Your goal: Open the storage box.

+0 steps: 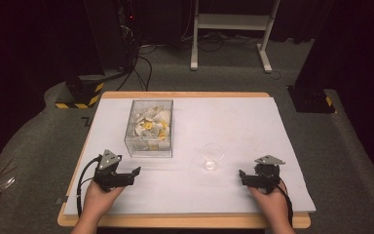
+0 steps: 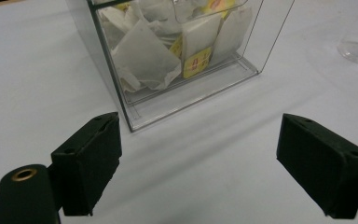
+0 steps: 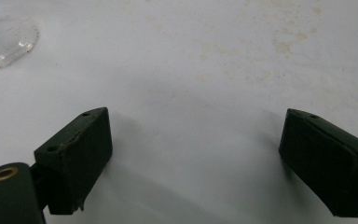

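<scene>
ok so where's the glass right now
In the high view the glass stands on the white mat, right of centre, between the clear box of tea bags and the right gripper, touching neither.

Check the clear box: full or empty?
Partly full. The clear box holds a loose heap of tea bags, white sachets with yellow tags, seen through its walls in the high and left gripper views.

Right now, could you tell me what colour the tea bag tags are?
Yellow tags with red print, clearest in the left gripper view.
</scene>
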